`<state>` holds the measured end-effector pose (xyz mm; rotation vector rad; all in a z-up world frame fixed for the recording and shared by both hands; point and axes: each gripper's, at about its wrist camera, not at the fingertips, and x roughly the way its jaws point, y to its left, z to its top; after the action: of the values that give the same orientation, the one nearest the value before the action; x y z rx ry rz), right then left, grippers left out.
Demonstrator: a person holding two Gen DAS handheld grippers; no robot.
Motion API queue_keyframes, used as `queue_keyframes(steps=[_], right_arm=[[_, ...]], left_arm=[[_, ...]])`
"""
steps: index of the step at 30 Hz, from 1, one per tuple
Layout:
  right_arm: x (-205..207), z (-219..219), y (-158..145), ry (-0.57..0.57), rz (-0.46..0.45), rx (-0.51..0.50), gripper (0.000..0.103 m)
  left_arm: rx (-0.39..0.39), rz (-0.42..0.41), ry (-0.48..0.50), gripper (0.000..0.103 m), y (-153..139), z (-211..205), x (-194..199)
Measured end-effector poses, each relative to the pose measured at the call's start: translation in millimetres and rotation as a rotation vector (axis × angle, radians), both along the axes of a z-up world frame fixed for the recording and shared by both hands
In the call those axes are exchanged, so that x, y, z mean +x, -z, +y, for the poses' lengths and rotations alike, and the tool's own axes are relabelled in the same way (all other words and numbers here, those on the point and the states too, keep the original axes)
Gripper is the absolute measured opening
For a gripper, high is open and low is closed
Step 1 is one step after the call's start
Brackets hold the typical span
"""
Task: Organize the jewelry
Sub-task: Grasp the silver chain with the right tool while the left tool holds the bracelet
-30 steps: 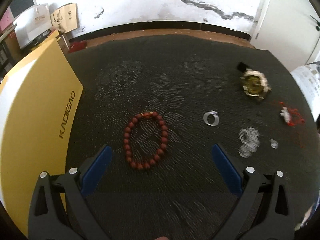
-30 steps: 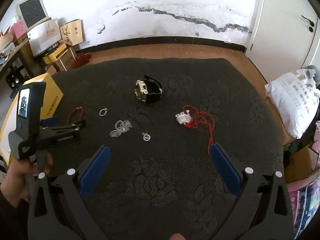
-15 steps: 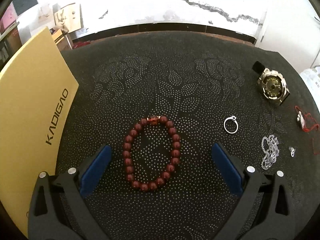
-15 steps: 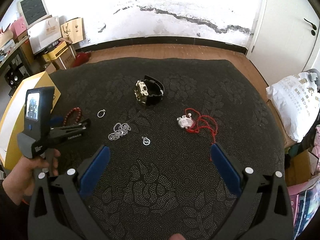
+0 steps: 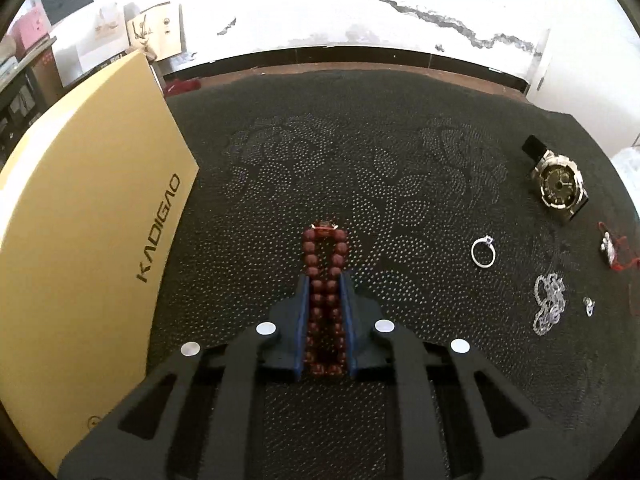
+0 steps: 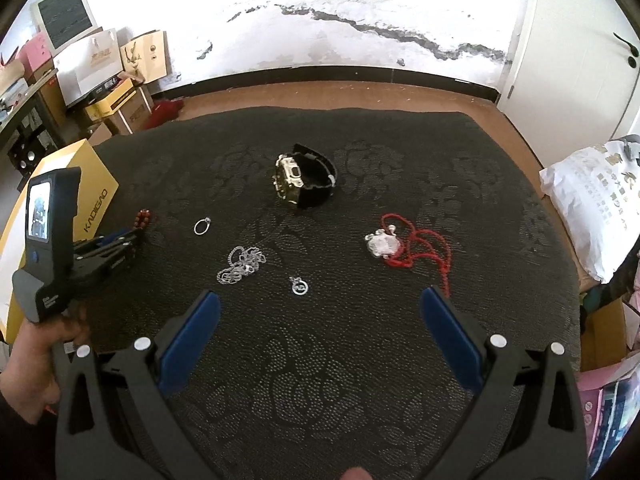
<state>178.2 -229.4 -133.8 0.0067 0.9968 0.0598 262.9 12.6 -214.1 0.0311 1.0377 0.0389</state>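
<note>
My left gripper (image 5: 325, 280) is shut on a dark red bead bracelet (image 5: 325, 246), squeezed into a narrow loop on the black cloth (image 5: 360, 152); its tip also shows in the right wrist view (image 6: 145, 216). A silver ring (image 5: 483, 253), silver chain (image 5: 549, 309), small charm (image 5: 588, 305), gold-faced watch (image 5: 559, 186) and red-cord pendant (image 5: 609, 245) lie to the right. My right gripper (image 6: 320, 316) is open and empty, held above the cloth near the charm (image 6: 299, 286), chain (image 6: 241, 265) and pendant (image 6: 383, 243).
A yellow KADIGAO box (image 5: 80, 240) lies along the left edge of the cloth. A white bag (image 6: 596, 200) sits off the right edge. Boxes and paper bags (image 6: 100, 64) stand by the far wall.
My left gripper dropped onto the bead bracelet and closed on it, pressing the round loop into a narrow one. The right gripper stayed nearly still and open.
</note>
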Motion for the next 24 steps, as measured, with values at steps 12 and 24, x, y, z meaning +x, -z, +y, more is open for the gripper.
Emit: queue_keyframes(steps=[12, 24], right_arm=[[19, 27, 26, -0.054, 0.055, 0.017, 0.097], [41, 50, 78, -0.102, 0.124, -0.025, 0.095]], left_arm=[[-0.038, -0.045, 0.068, 0.015, -44, -5, -18], [-0.082, -0.038, 0.098, 0.015, -54, 8, -27]])
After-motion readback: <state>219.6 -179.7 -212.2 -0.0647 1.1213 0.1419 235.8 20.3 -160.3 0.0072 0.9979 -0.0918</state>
